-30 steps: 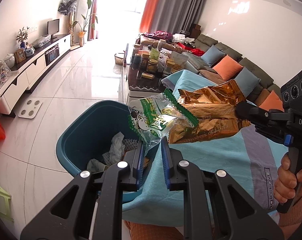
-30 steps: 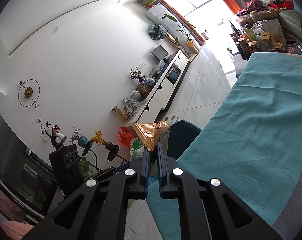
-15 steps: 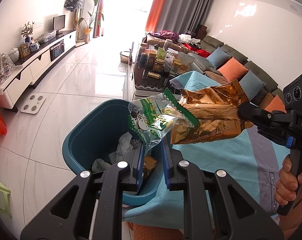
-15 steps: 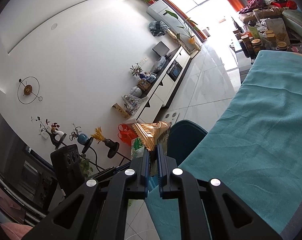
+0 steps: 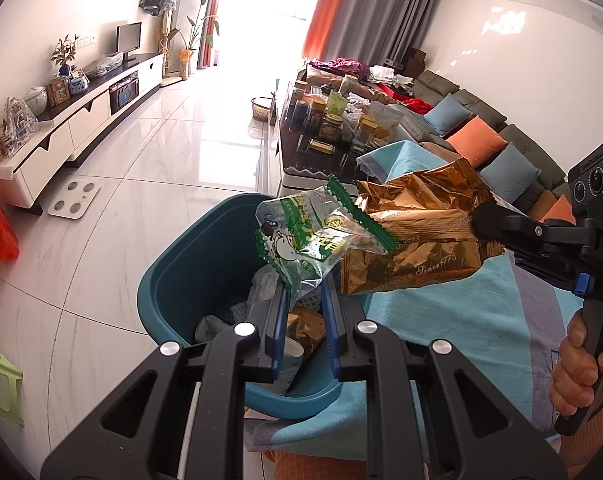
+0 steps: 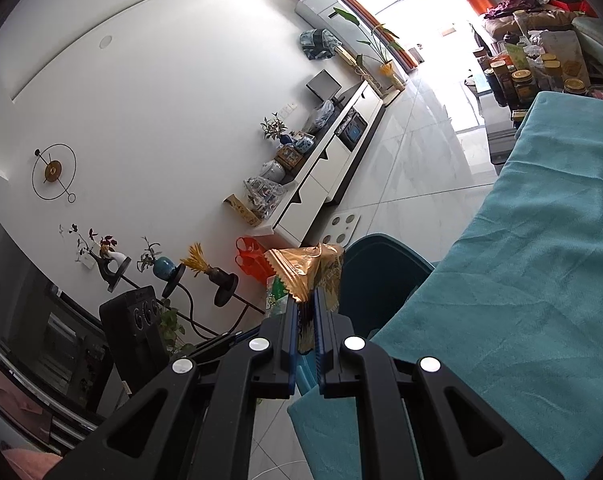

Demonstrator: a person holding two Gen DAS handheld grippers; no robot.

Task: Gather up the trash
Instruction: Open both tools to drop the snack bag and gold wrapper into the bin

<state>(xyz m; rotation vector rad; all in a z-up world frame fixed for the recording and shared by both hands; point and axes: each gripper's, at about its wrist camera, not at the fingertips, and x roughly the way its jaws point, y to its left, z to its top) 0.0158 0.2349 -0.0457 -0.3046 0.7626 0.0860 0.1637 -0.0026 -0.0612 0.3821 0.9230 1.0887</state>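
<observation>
A green and clear wrapper [image 5: 317,240] hangs in the air above the open mouth of a teal bin [image 5: 189,264], its lower tail pinched between the blue pads of the left gripper [image 5: 304,300], which is clamped on it. Just to its right, overlapping its edge, a crumpled gold wrapper [image 5: 417,232] is held out over the bin's rim and the near edge of the bench; the right gripper [image 5: 486,222] reaches in from the right and is clamped on the wrapper's right end. In the right wrist view the gold wrapper [image 6: 307,270] stands up between the closed pads of the right gripper [image 6: 305,314], with a sliver of the green wrapper [image 6: 276,294] showing just to its left.

The bin already holds crumpled paper and other wrappers [image 5: 301,328], and it stands on the pale tiled floor [image 5: 121,208] against the bench's edge. The bench is draped in a teal cloth [image 5: 441,320]. A person's hand [image 5: 581,364] grips the handle of the right gripper at the right edge.

Farther off are a dark coffee table crowded with jars [image 5: 329,128], a long sofa with blue and orange cushions [image 5: 477,140], and a white TV cabinet [image 5: 81,116] along the left wall.
</observation>
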